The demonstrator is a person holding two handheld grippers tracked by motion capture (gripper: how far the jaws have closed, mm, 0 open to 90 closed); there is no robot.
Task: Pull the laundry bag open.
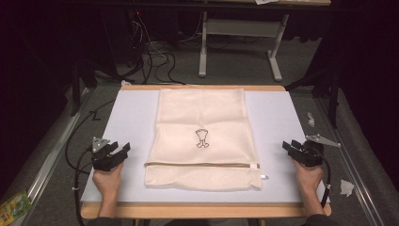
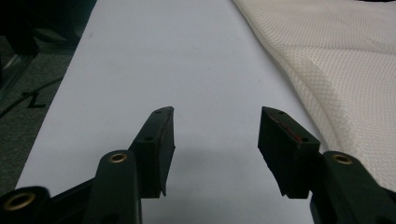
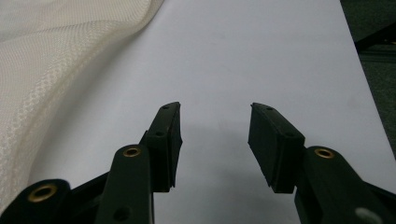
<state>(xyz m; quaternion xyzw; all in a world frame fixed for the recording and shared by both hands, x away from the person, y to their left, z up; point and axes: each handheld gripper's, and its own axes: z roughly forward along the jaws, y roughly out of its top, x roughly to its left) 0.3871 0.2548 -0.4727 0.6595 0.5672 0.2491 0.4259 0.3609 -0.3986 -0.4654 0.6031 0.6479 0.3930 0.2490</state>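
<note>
A cream mesh laundry bag (image 1: 202, 136) lies flat in the middle of the tabletop (image 1: 277, 113), on a pale blue-white mat with a wooden edge showing at the near and far sides. The bag has a small dark outline drawing (image 1: 202, 138) near its centre and a zipper (image 1: 202, 164) running across it close to the near end, with the white pull tab (image 1: 264, 177) sticking out at the bag's right corner.

The person's 2 hands rest at the near corners, 1 on each side of the bag and well apart from it. The left gripper (image 1: 117, 151) sits on the mat to the left of the bag; in the left gripper view its 2 black jaws stand spread with bare mat between them, gripping nothing, and the mesh bag's edge (image 2: 327, 70) runs along the right side just beside the right jaw. The right gripper (image 1: 291, 147) sits near the right edge of the mat; in the right gripper view its jaws are likewise parted over bare mat, empty, with the bag's rippled edge (image 3: 70, 60) off to the left.

Beyond the tabletop, cables (image 1: 155, 56) trail over the grey floor by a table frame (image 1: 240, 42). A green packet (image 1: 14, 205) lies on the floor at the lower left.
</note>
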